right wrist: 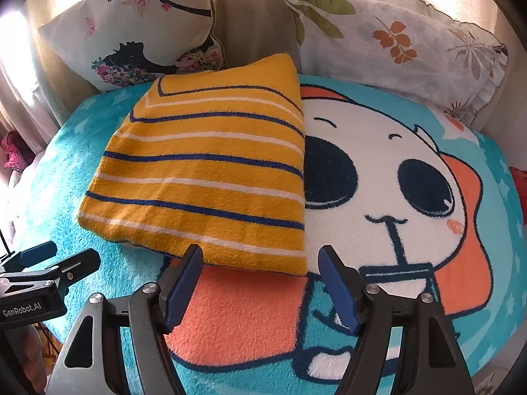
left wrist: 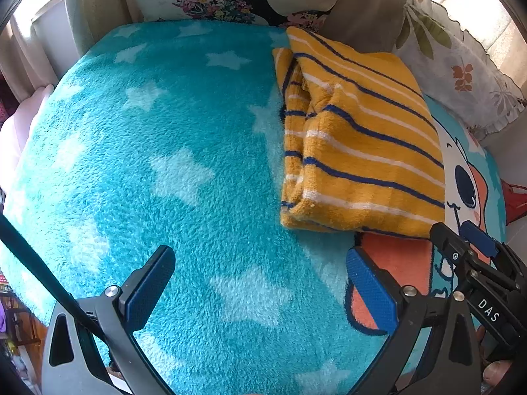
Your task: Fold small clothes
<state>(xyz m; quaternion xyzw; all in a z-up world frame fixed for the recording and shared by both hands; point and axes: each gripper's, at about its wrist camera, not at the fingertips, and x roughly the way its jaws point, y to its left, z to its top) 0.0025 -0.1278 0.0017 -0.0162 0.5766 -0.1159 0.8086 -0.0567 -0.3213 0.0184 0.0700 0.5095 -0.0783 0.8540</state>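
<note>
I counted one garment (right wrist: pixel 204 168), two pillows, one blanket (left wrist: pixel 164 177). Garment lay folded on blanket, rough rectangle, long axis running 12-to-6 in my left view, folded layers showing along its 9 o'clock edge. Mustard yellow knit, navy and white stripes crosswise. Left gripper (left wrist: pixel 260 283) jaws wide, holding nothing, garment at its 1 o'clock. Right gripper (right wrist: pixel 260 283) jaws wide, empty, garment just beyond at 11 o'clock. Pillows: silhouette one (right wrist: pixel 138 26), leaf one (right wrist: pixel 395 42).
</note>
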